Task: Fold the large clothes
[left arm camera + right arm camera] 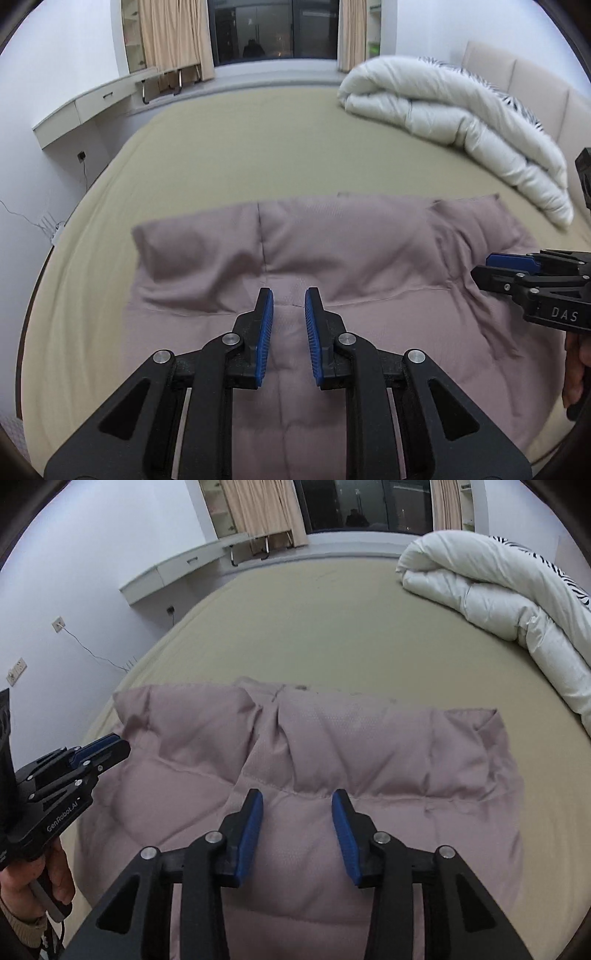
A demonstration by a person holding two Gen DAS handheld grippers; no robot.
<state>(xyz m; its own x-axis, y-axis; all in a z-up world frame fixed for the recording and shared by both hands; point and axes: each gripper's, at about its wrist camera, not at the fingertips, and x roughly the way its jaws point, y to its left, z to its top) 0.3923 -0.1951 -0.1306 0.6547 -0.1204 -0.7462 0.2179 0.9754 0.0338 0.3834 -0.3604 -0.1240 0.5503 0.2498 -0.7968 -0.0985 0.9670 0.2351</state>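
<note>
A mauve padded jacket (332,251) lies spread flat on the olive bed sheet (240,147), its puffy quilted panels reaching toward me. It also shows in the right wrist view (369,746). My left gripper (289,297) is open and empty, hovering just above the jacket's middle. My right gripper (297,799) is open and empty, above the jacket's near half. The right gripper shows at the right edge of the left wrist view (491,267). The left gripper shows at the left edge of the right wrist view (118,744).
A rolled white duvet (454,114) lies at the bed's far right, by a beige headboard (517,70). A wall-mounted desk (92,107) stands left of the bed. Curtains (173,37) and a dark window (273,29) lie beyond. The olive sheet (314,620) stretches behind the jacket.
</note>
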